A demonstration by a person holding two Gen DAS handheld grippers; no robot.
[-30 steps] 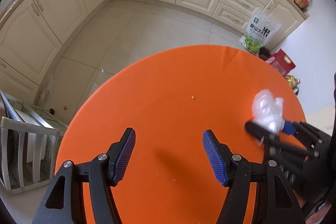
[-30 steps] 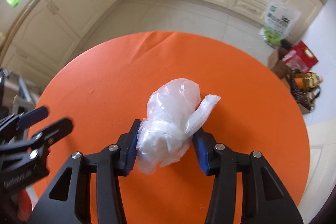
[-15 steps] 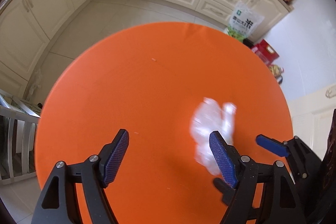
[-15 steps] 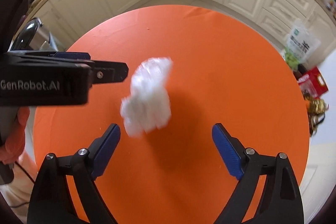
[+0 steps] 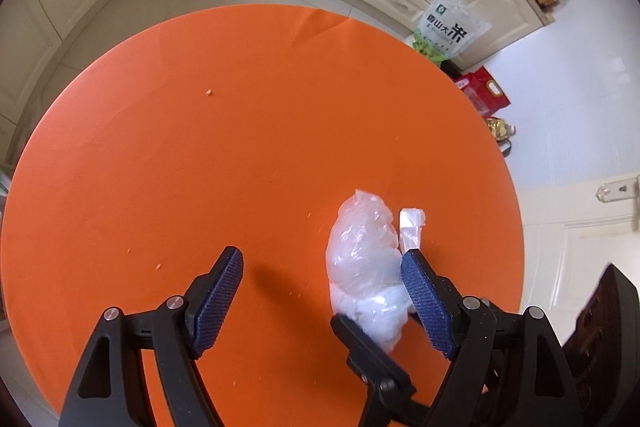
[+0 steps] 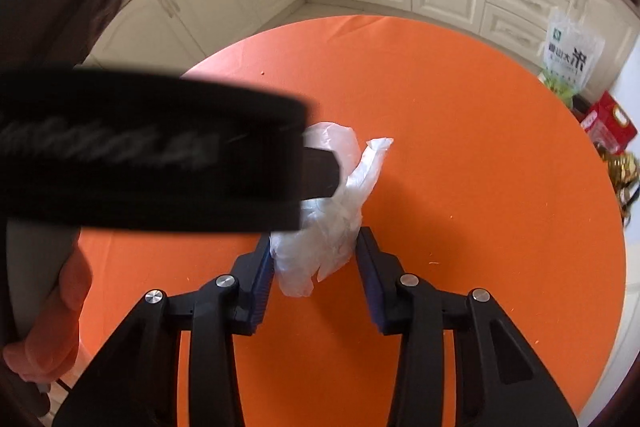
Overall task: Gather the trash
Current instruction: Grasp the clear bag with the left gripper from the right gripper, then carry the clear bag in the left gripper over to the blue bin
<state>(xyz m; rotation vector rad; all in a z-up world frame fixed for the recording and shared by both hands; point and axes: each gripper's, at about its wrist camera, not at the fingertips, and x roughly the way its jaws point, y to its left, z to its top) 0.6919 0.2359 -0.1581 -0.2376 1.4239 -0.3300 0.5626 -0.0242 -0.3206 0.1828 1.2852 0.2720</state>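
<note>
Crumpled clear plastic bag (image 6: 328, 223) over orange table (image 6: 480, 147).
Right gripper (image 6: 316, 263) closing on it; left gripper (image 5: 322, 301) wide, opening, bag at its 3 o'clock pad.

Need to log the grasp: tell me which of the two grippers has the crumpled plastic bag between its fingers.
The right gripper: its jaws are closing with the plastic bag between its blue pads. The left gripper is opening, its pads wide apart, with the bag beside one finger only.

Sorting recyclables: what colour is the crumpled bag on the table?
Clear, whitish plastic bag; best in left wrist view.
</note>
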